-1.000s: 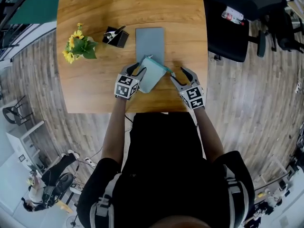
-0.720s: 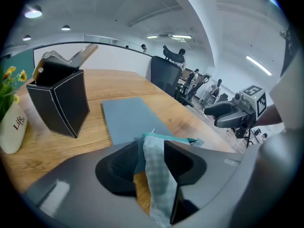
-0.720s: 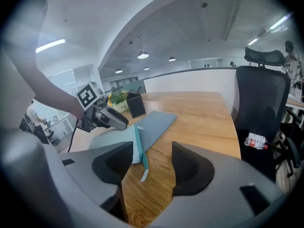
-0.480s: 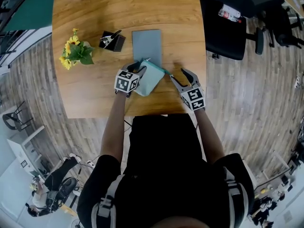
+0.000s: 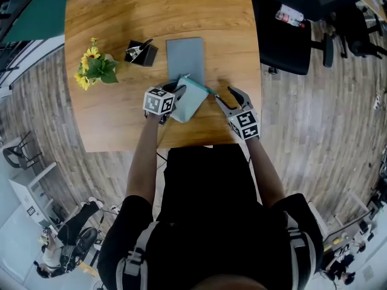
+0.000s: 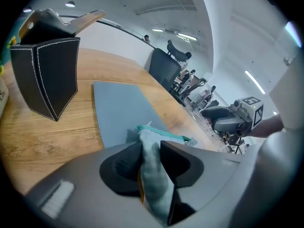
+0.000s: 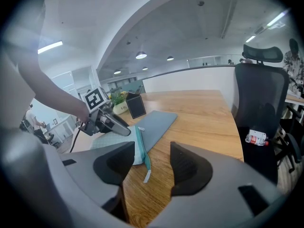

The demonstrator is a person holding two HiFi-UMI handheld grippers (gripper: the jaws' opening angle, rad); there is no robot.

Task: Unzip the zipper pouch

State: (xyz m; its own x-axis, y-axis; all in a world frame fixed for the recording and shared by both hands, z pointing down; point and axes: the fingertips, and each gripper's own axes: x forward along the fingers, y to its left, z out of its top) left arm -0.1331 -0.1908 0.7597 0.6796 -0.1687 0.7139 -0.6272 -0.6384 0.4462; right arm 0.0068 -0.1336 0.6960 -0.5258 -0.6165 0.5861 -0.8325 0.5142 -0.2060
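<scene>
The pale teal zipper pouch (image 5: 191, 97) lies on the wooden table (image 5: 121, 119), overlapping the near end of a grey mat (image 5: 185, 56). My left gripper (image 5: 174, 90) is at the pouch's left edge. In the left gripper view its jaws have just been closing, and both pads pinch the pouch (image 6: 154, 175) fabric, so the left gripper (image 6: 151, 158) is shut on it. My right gripper (image 5: 225, 94) stands open just right of the pouch. In the right gripper view the teal zipper edge and its pale pull tab (image 7: 146, 175) lie on the wood ahead of the empty right gripper (image 7: 152, 163).
A black pen holder (image 5: 139, 52) and a pot of yellow flowers (image 5: 94, 65) stand on the table's left part. A black office chair (image 5: 290, 29) is off the table's right edge. The person's body is at the near edge.
The left gripper has sunk onto the pouch's left edge and its jaws have closed on the fabric. The right gripper has stayed where it was.
</scene>
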